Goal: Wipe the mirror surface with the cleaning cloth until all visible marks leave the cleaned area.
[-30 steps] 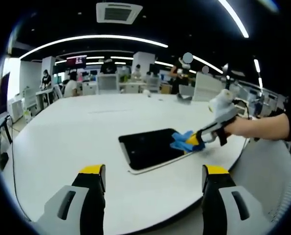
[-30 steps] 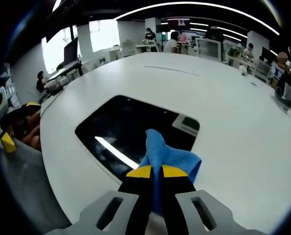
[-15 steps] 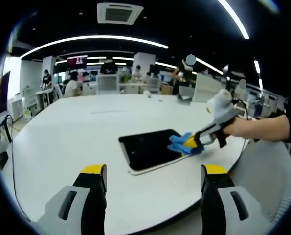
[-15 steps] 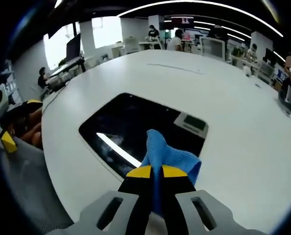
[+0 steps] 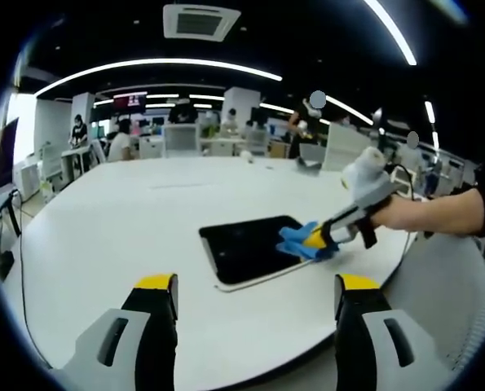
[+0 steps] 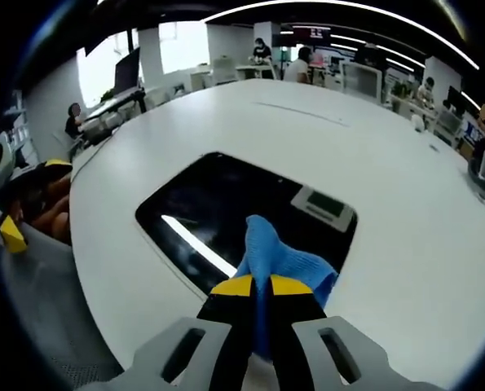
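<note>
**Now mid-wipe: cloth at the mirror's near edge**

Right now you are in the wiping step. Your right claw has its jaws pressed together on the blue cloth, and in the left gripper view the cloth sits at the mirror's edge nearest your right hand, apparently touching it, though contact cannot be confirmed from these angles. The mirror lies flat on the white table, toward the table edge closest to you, its dark glass reflecting a ceiling light strip and a vent.

Your left claw hangs above the near table edge with its jaws spread and nothing between them, well apart from the mirror.

Faint smudges seem to remain near the reflected light strip, so the job looks unfinished. The next move probably calls for pressing the cloth flat and sweeping it across the glass toward the far edge, keeping the mirror from sliding on the table.

No containers are in sight on the table.
</note>
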Demonstrator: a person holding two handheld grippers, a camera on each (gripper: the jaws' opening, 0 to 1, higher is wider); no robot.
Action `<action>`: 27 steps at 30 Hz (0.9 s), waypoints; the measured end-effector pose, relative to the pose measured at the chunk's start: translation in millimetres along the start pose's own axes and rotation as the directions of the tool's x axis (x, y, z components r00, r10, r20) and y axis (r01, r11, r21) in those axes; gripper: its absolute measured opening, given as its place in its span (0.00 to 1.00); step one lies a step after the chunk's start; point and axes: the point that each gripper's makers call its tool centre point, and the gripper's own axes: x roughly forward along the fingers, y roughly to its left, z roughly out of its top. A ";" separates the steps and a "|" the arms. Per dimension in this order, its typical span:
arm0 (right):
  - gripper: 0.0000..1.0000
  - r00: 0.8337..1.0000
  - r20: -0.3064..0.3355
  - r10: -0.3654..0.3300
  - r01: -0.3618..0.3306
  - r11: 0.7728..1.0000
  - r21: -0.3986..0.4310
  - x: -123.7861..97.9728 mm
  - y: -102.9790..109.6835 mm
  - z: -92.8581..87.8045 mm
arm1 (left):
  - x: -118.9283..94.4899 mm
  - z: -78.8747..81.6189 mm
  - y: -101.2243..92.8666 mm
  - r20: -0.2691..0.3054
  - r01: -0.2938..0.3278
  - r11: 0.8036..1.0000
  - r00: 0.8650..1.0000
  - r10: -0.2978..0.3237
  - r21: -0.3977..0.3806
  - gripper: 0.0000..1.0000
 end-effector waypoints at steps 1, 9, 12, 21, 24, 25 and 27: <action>0.01 1.000 0.000 0.004 -0.004 1.000 -0.003 0.6 2.5 1.0 | 0.1 0.1 0.3 0.000 -0.002 1.000 1.000 0.002 -0.001 0.78; 0.01 0.999 -0.001 0.048 -0.048 0.999 -0.022 14.1 21.3 12.6 | -0.4 -0.6 -0.3 -0.005 -0.002 1.000 1.000 0.002 0.000 0.78; 0.01 0.998 0.002 0.062 -0.062 0.998 -0.028 17.0 31.3 17.0 | -0.7 -0.4 -0.2 -0.004 -0.004 1.000 1.000 0.004 -0.001 0.78; 0.01 0.995 0.013 0.096 -0.095 0.995 -0.035 25.5 51.8 26.8 | -1.5 1.1 -0.4 0.006 -0.003 1.000 1.000 0.003 -0.004 0.78; 0.01 0.995 0.013 0.101 -0.100 0.994 -0.039 27.6 56.3 30.3 | -1.4 1.4 -0.3 0.006 -0.002 1.000 1.000 0.002 -0.005 0.78; 0.01 0.995 0.014 0.103 -0.102 0.994 -0.039 27.9 57.2 31.4 | -1.5 1.7 -0.3 0.008 -0.001 1.000 1.000 0.001 -0.005 0.78; 0.01 0.994 0.013 0.109 -0.108 0.993 -0.042 29.1 60.5 33.6 | -1.8 2.2 -0.2 0.012 -0.002 1.000 1.000 0.002 -0.006 0.78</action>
